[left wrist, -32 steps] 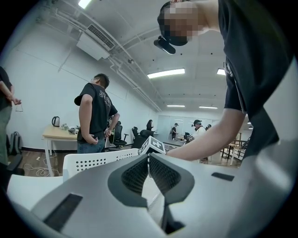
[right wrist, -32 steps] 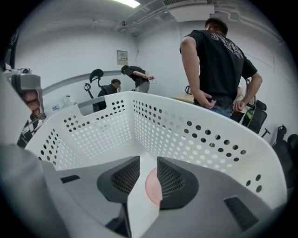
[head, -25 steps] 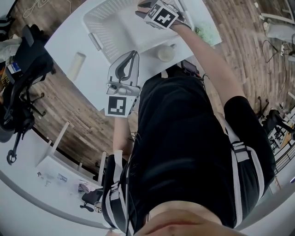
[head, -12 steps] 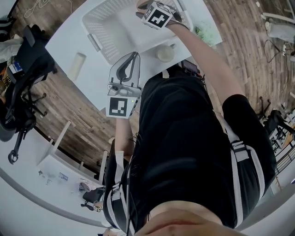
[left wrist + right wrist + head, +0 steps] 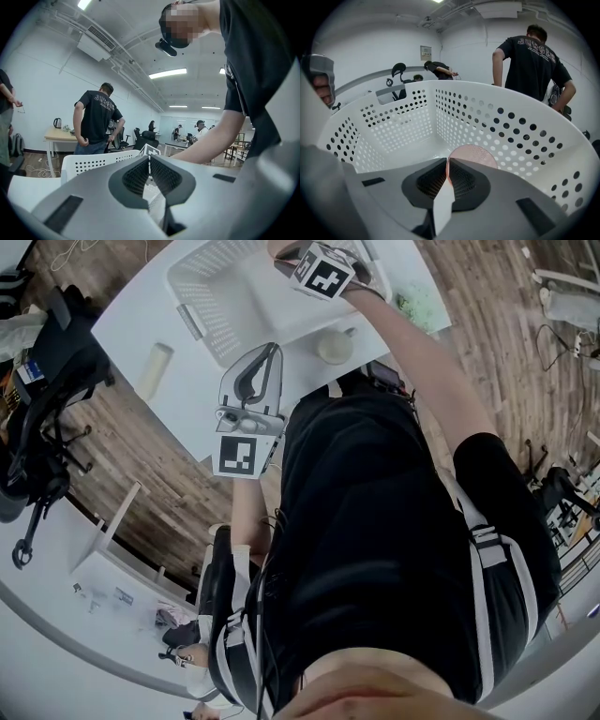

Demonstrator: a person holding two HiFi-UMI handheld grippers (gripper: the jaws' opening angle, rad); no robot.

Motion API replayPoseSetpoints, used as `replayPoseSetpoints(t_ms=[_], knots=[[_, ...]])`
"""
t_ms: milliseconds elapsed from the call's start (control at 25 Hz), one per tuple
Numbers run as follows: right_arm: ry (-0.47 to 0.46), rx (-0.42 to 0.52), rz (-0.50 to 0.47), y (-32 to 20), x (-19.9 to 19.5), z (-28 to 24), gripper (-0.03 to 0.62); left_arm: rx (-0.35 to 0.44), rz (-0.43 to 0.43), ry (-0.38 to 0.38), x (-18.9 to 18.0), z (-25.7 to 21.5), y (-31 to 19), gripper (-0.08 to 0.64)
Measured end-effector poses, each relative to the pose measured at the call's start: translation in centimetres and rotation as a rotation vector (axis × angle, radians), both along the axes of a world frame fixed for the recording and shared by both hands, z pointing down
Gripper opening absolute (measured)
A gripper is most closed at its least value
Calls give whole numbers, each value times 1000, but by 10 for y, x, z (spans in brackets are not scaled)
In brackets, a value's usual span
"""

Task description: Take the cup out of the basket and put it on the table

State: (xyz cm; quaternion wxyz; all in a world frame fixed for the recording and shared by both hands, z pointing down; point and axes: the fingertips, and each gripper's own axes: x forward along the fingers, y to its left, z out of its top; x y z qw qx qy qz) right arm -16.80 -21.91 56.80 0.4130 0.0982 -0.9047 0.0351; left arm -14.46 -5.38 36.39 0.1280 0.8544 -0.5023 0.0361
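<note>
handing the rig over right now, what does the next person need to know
Right gripper: down inside the basket; its jaws have just closed and now pinch the near edge of the pink cup.
Left gripper: shut, nothing between the jaws, held beside the basket above the table edge.
Done: cup gripped, not yet out of the basket.
Left: lift the cup clear of the basket wall, set it on a bare part of the table, open the jaws.

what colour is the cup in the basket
The cup is pale pink; it shows best in the right gripper view, inside the white basket.
</note>
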Motion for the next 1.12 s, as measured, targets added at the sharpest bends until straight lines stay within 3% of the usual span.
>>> replayPoseSetpoints(t_ms=[440,720,1120], knots=[[-130,90,22,7,1,-63,34,34,7,2,6,-12,14,21],[-156,232,41,13,14,-126,34,69,16,-2,12,-24,39,21],[-291,291,-34,95,42,-223,34,115,52,4,17,-32,67,21]])
